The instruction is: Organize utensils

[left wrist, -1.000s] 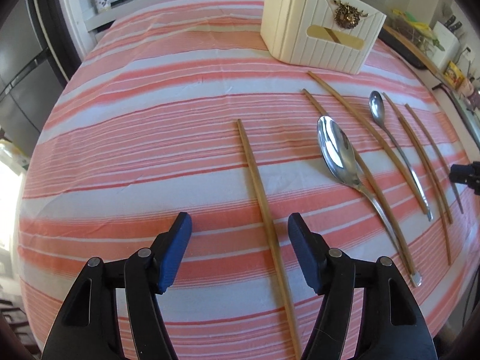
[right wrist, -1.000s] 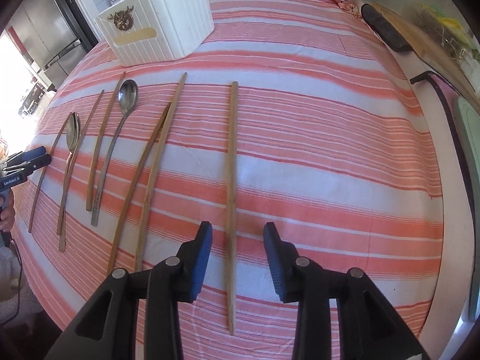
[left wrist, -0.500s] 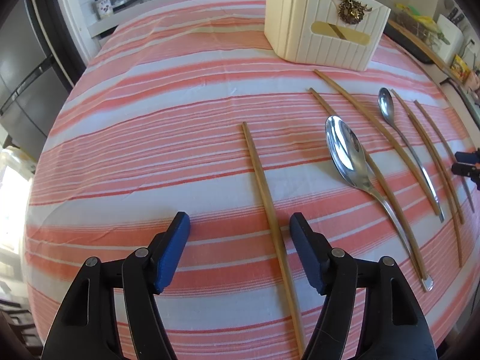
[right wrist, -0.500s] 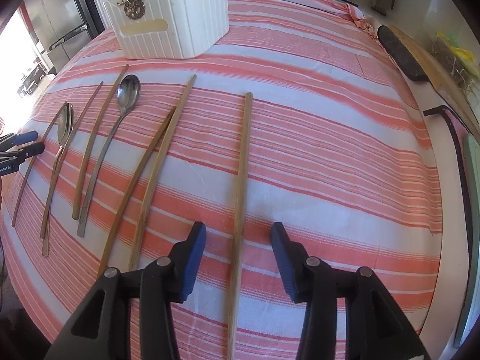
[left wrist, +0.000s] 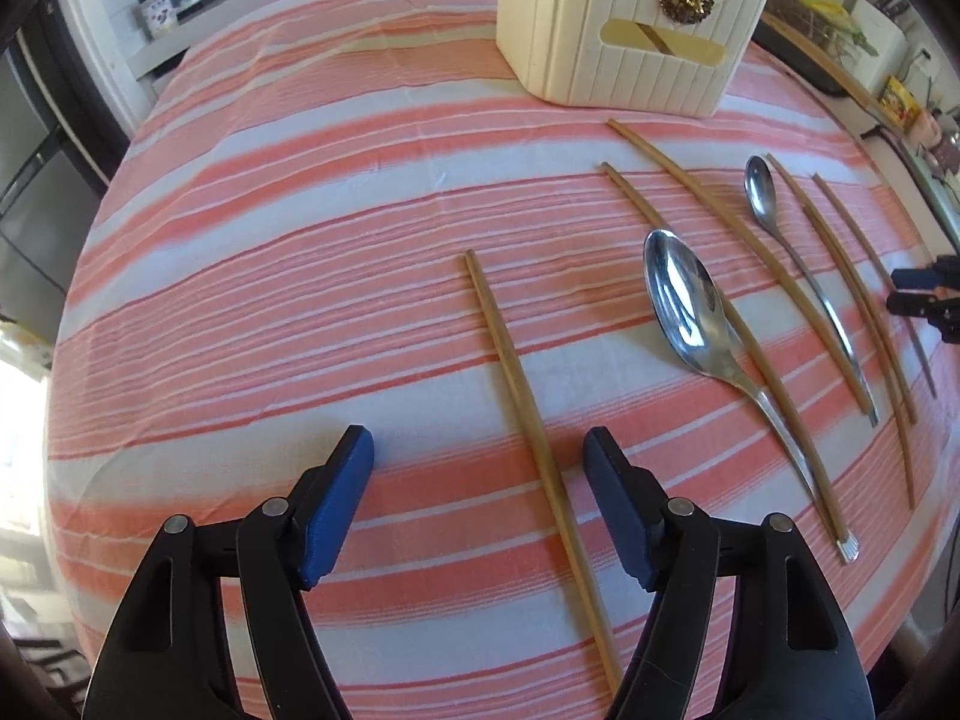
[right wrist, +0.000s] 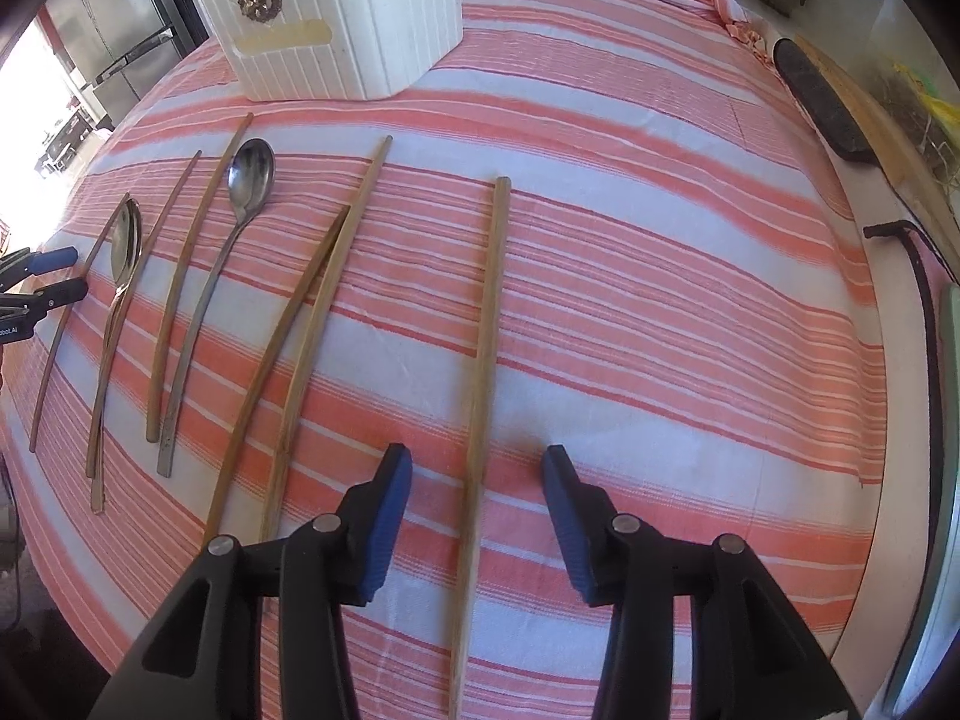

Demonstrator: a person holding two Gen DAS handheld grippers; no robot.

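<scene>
A row of wooden chopsticks and two metal spoons lies on the striped tablecloth in front of a white ribbed utensil holder (left wrist: 624,42) (right wrist: 348,24). My left gripper (left wrist: 477,444) is open, straddling the leftmost chopstick (left wrist: 516,372) without its pads touching it. The large spoon (left wrist: 684,306) and small spoon (left wrist: 762,192) lie to its right. My right gripper (right wrist: 477,459) is open over the rightmost chopstick (right wrist: 489,330), which runs between the jaws untouched. Each gripper also shows small at the edge of the other's view: the right gripper (left wrist: 894,291) and the left gripper (right wrist: 78,270).
Several more chopsticks (right wrist: 312,324) and the spoons (right wrist: 252,174) lie between the two grippers. A dark oblong pad (right wrist: 822,102) and wooden board sit on the counter to the right. Steel fridge doors (right wrist: 114,30) stand beyond the table's left edge.
The right jaws have opened wider around the rightmost chopstick, and that hand has shifted slightly across the table. The left gripper has only rolled a little; its chopstick lies where it did.
</scene>
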